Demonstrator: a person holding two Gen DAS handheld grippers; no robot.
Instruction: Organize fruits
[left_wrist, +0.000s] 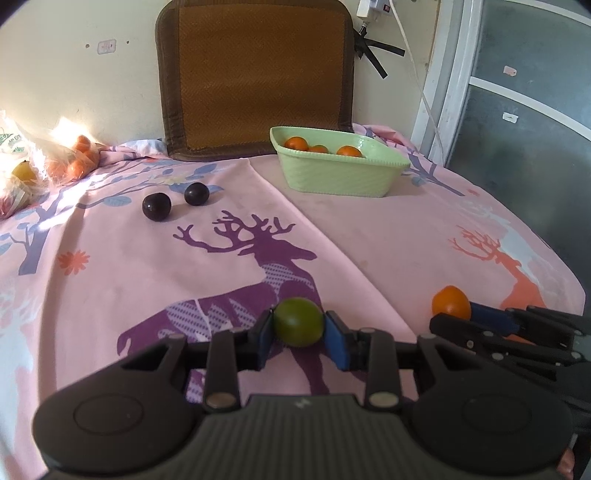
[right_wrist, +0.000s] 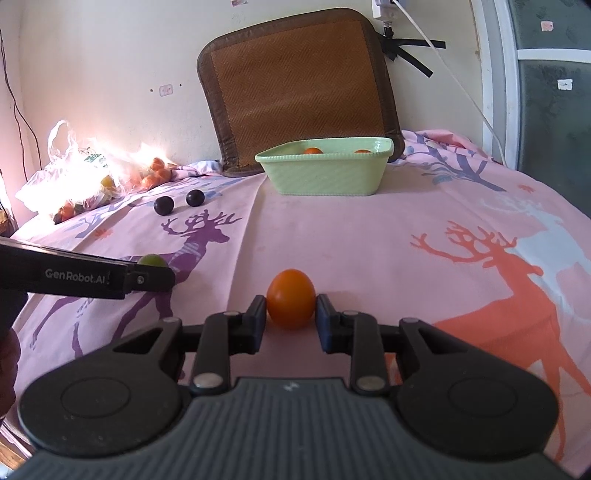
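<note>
Pink cloth printed with purple and orange deer (left_wrist: 110, 280) covers the table, which backs onto a cream wall where a brown woven mat (left_wrist: 258, 77) leans upright. At the far left corner lie clear plastic bags of orange and yellow fruit (left_wrist: 55, 162). Just inward from them, two dark purple round plums (left_wrist: 157, 207) sit close together on the cloth, apart from each other. Near the front edge, the left gripper (left_wrist: 298, 330) is clamped on a round green fruit (left_wrist: 297, 322), blue pads pressing both its sides, over the purple deer. Toward the far edge, right of the mat's foot, stands a pale green rectangular ceramic dish (left_wrist: 332, 177) holding three small orange fruits (left_wrist: 296, 143). At the front right, the right gripper (right_wrist: 291, 314) grasps a smooth orange egg-shaped fruit (right_wrist: 291, 298) between its pads, low over the cloth beside the orange deer.
</note>
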